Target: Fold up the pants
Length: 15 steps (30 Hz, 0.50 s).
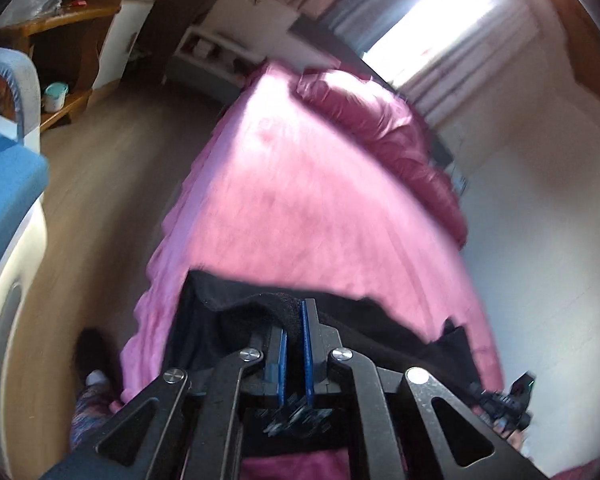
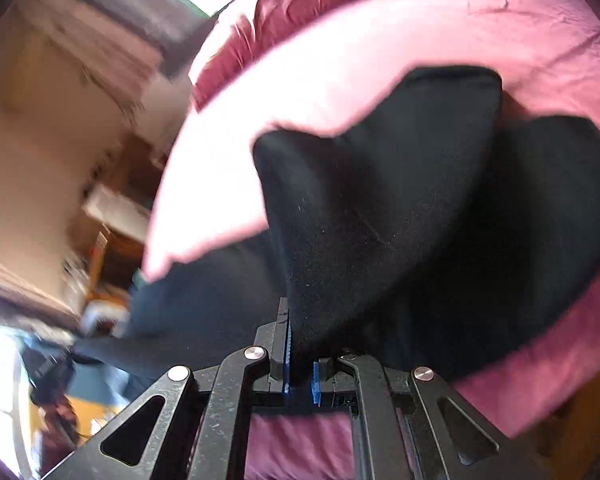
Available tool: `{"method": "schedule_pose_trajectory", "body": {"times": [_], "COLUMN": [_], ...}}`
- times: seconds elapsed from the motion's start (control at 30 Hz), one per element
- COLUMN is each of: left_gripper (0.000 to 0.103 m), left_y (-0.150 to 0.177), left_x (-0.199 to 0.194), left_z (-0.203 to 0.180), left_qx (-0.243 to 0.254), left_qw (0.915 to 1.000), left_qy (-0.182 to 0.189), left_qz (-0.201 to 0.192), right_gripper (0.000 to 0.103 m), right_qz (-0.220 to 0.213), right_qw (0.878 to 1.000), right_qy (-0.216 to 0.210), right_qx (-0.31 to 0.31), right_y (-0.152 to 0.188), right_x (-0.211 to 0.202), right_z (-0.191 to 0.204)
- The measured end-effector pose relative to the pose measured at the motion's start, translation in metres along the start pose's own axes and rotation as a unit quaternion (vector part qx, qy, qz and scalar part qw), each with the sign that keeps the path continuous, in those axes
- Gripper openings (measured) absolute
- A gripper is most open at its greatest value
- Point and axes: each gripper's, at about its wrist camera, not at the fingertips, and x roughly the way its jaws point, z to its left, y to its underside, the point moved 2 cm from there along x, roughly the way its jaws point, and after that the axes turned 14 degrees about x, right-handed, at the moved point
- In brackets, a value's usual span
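Observation:
Black pants [image 2: 380,208] lie on a pink bed cover [image 2: 500,32], with part of them lifted off it. My right gripper [image 2: 300,344] is shut on a fold of the black cloth, which hangs forward over the right finger and hides its tip. In the left wrist view my left gripper [image 1: 296,320] is shut on an edge of the same black pants [image 1: 220,312], a strip of cloth pinched between its blue pads [image 1: 307,340]. The other gripper shows at the lower right edge of that view, blurred.
The bed with the pink cover [image 1: 300,180] has a rumpled darker pink duvet [image 1: 380,120] along its far side. Left of the bed is wood floor [image 1: 100,184], a blue and white chair [image 1: 8,184] and wooden shelves [image 1: 60,40]. A bright curtained window [image 1: 440,12] is behind.

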Motion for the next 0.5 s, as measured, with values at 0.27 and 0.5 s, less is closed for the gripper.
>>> {"method": "schedule_pose_trajectory", "body": {"times": [0.27,0.5], "left_gripper": [0.012,0.028], "left_y": [0.085,0.071], "left_x": [0.033,-0.003], "left_z": [0.043,0.074], "left_qx": [-0.063,-0.133], "left_qw": [0.9914,0.9883], "left_qy": [-0.030,0.011], "left_qz": [0.110,0.073], "right_gripper": [0.008,0.043], "right_qz": [0.043,0.084], "right_qw": [0.997,0.990], "right_qy": [0.052,0.092], "right_qx": [0.028,-0.070], "right_y": [0.026,0.028], "right_x": [0.039,0.012], "right_z": [-0.029,0.007]}}
